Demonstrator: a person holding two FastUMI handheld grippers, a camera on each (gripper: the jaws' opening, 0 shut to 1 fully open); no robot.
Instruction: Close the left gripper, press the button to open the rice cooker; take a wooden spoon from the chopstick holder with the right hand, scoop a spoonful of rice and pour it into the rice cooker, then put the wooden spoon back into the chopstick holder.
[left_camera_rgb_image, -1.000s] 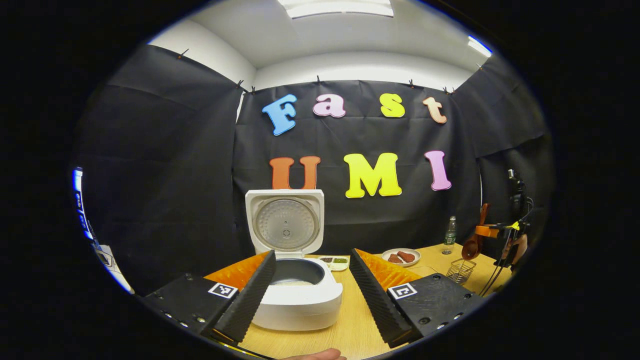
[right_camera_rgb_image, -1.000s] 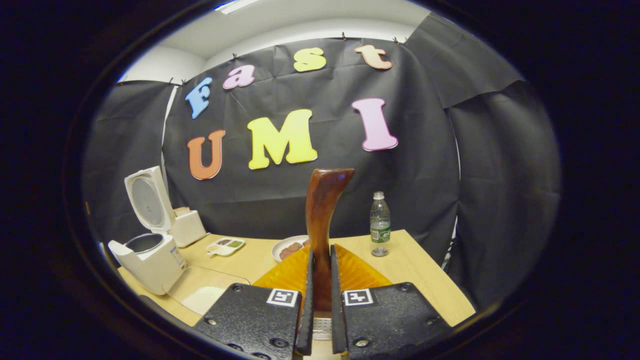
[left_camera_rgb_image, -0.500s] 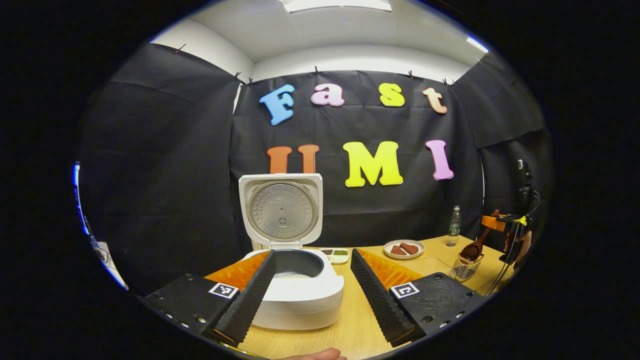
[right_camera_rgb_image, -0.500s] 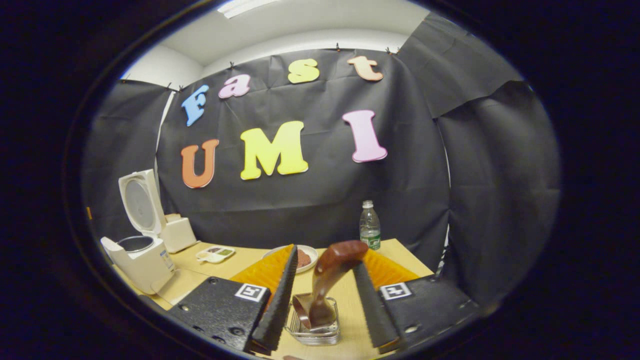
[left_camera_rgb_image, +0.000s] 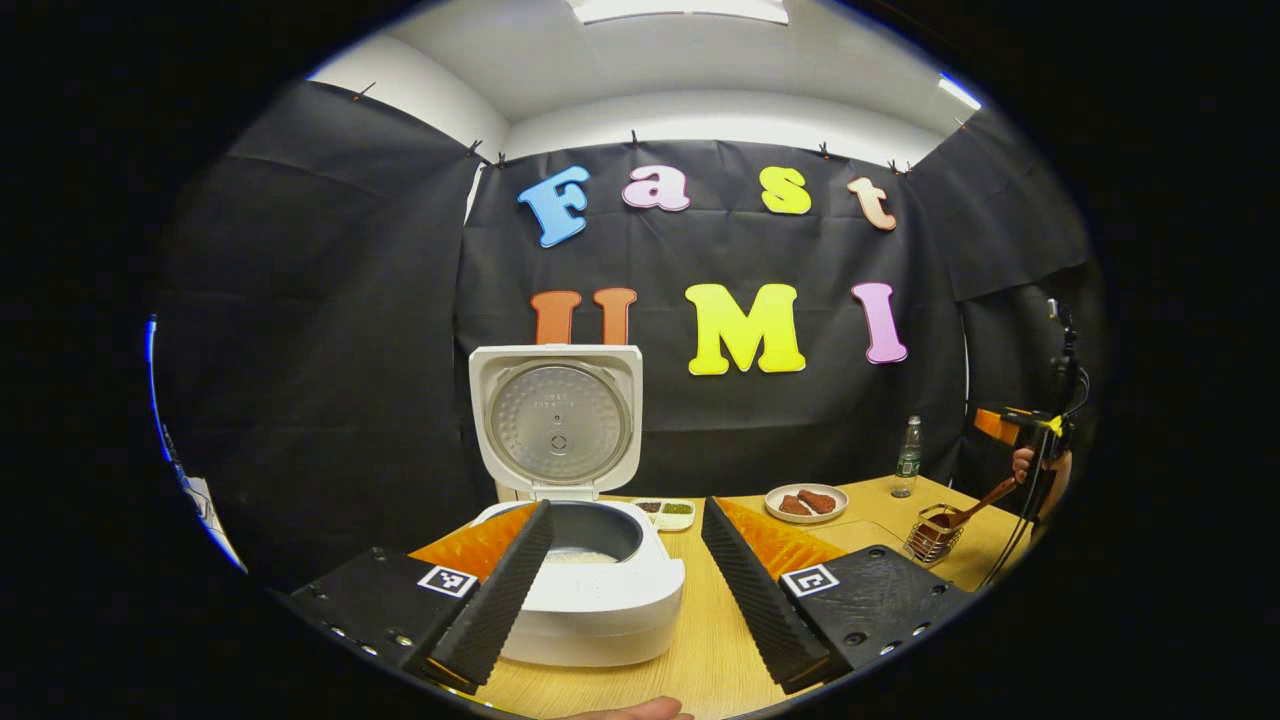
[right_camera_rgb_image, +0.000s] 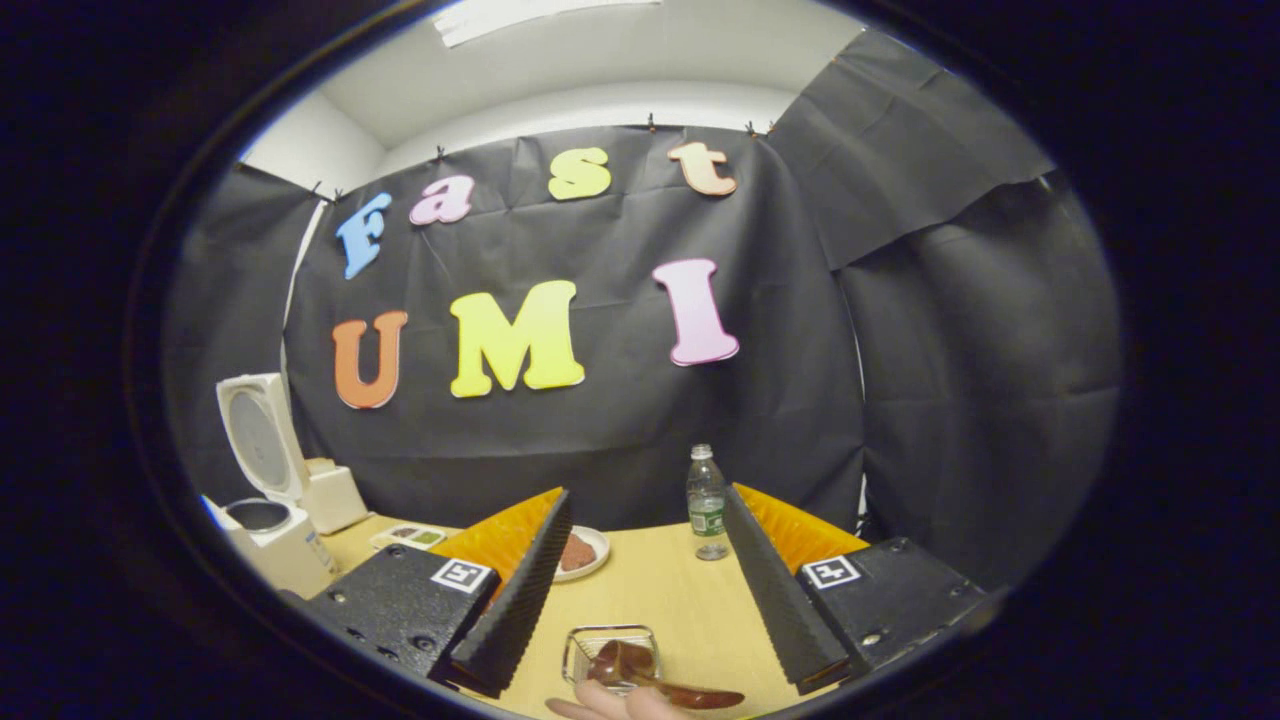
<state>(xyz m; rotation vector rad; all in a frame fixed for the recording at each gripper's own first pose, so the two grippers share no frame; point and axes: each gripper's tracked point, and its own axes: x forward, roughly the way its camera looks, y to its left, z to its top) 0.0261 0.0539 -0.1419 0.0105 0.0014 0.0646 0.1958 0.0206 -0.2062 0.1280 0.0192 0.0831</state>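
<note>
The white rice cooker (left_camera_rgb_image: 590, 610) stands open with its lid (left_camera_rgb_image: 555, 420) upright, and a thin layer of rice shows in the pot. My left gripper (left_camera_rgb_image: 626, 508) hovers open just in front of it, holding nothing. At the far right the wooden spoon (left_camera_rgb_image: 968, 505) leans in the wire chopstick holder (left_camera_rgb_image: 930, 537), and my right gripper (left_camera_rgb_image: 1000, 425) hangs above it. In the right gripper view my right gripper (right_camera_rgb_image: 648, 495) is open and empty. The spoon (right_camera_rgb_image: 655, 682) rests in the holder (right_camera_rgb_image: 608, 650) below, its handle tipped right. The cooker (right_camera_rgb_image: 268, 530) is far left.
A plate of meat (left_camera_rgb_image: 805, 500) and a small divided dish (left_camera_rgb_image: 668, 511) sit at mid-table. A water bottle (right_camera_rgb_image: 707, 500) stands near the back edge. A white box (right_camera_rgb_image: 330, 495) sits behind the cooker. A hand (right_camera_rgb_image: 600, 705) shows at the bottom edge.
My right gripper opened and let go of the wooden spoon, which now leans in the chopstick holder; the gripper then rose and drew back. My left gripper barely moved.
</note>
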